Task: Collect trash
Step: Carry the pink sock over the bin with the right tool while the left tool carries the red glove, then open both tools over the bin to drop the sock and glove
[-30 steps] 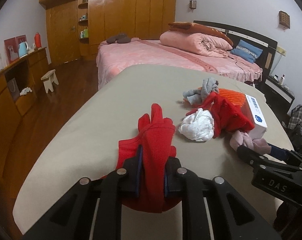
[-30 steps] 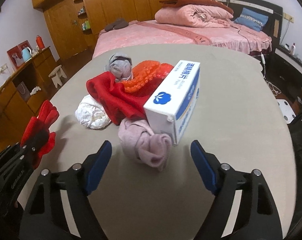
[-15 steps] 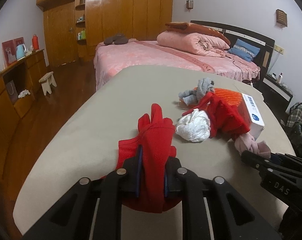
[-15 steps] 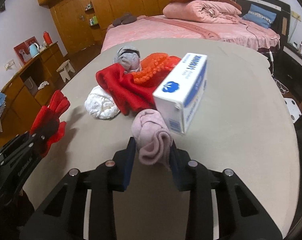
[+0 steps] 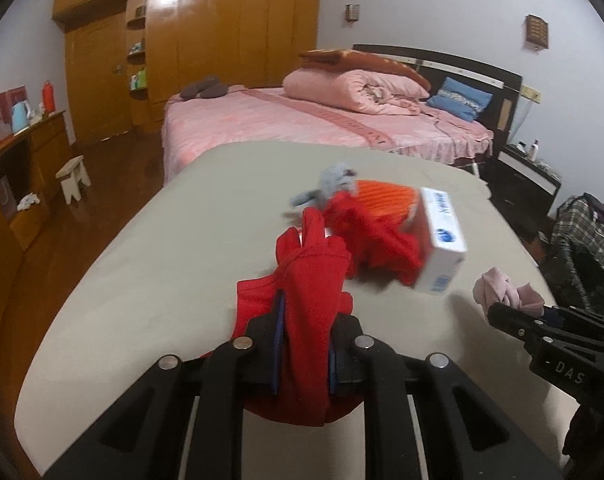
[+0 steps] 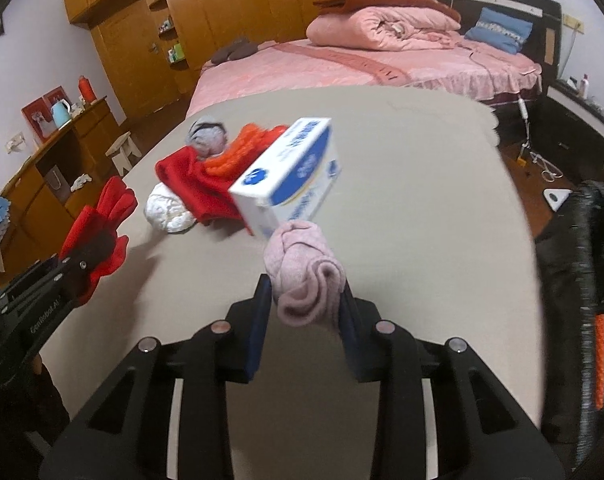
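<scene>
My left gripper [image 5: 302, 344] is shut on a red glove [image 5: 310, 272] and holds it above the beige table [image 5: 174, 248]. My right gripper [image 6: 306, 304] is shut on a pink rolled sock [image 6: 302, 268], lifted off the table; it also shows in the left wrist view [image 5: 502, 290]. A white crumpled paper ball [image 6: 168, 210] lies on the table beside a red cloth [image 6: 194, 184]. A white and blue tissue box [image 6: 290, 176] sits tilted against the pile, with an orange knitted item [image 6: 246, 148] and a grey sock ball [image 6: 206, 138] behind.
A pink bed [image 5: 322, 120] stands beyond the table. A wooden sideboard [image 5: 18, 176] and small stool [image 5: 74, 178] are at the left. A dark bag with plaid cloth [image 5: 586, 240] sits at the right table edge. A nightstand [image 6: 578, 128] is at the far right.
My right gripper closed on the pink sock and lifted it back from the tissue box. The box looks tipped. My left gripper kept hold of the red glove and shifted right toward the pile.
</scene>
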Tool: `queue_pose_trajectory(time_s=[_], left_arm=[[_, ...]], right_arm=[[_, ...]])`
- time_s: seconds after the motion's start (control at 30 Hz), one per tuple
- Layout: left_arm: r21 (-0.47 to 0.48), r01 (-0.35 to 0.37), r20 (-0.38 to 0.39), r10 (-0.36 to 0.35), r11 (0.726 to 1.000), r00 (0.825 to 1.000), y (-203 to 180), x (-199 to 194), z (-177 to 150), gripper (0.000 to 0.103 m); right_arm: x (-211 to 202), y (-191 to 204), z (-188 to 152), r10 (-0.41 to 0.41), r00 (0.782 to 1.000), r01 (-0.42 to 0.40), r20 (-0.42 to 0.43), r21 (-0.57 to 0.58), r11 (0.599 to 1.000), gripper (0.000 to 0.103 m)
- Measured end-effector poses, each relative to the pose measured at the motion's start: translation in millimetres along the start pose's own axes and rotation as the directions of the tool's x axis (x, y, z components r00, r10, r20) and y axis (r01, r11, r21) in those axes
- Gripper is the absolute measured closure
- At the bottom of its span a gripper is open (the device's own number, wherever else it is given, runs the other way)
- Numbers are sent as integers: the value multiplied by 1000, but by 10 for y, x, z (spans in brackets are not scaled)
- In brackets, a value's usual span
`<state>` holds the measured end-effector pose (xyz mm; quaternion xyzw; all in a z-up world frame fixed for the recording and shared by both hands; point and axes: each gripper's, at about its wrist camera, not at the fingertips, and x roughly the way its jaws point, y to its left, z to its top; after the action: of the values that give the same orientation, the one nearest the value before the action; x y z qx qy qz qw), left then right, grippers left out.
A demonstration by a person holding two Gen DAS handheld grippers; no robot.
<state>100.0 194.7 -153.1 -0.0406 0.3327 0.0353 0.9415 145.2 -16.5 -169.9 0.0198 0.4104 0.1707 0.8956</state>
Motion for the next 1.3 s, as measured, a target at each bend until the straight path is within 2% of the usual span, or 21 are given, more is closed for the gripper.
queue_pose_trajectory(time_s=[0.3, 0.6, 0.83, 1.1, 1.3], left_arm=[[66, 86, 35, -88, 994, 995, -554, -135, 121, 86], [134, 189, 49, -197, 973, 979, -1181, -207, 249, 86], [184, 270, 42, -282, 945, 958, -1705, -229, 315, 86], [236, 349, 16, -363, 907, 932, -2259, -230, 302, 86], [266, 417, -16, -429, 869, 903, -2687, -209, 283, 86]], right_arm=[[-505, -439, 8, -54, 996, 52, 71, 23, 998, 72], [-920, -894, -6, -118, 985, 109, 126, 76, 991, 72], [-1147, -1313, -130, -184, 973, 164, 137, 145, 976, 72], [-1360, -1860, -318, -279, 950, 244, 139, 228, 943, 72], [-1469, -2243, -448, -335, 932, 286, 137, 286, 914, 72]])
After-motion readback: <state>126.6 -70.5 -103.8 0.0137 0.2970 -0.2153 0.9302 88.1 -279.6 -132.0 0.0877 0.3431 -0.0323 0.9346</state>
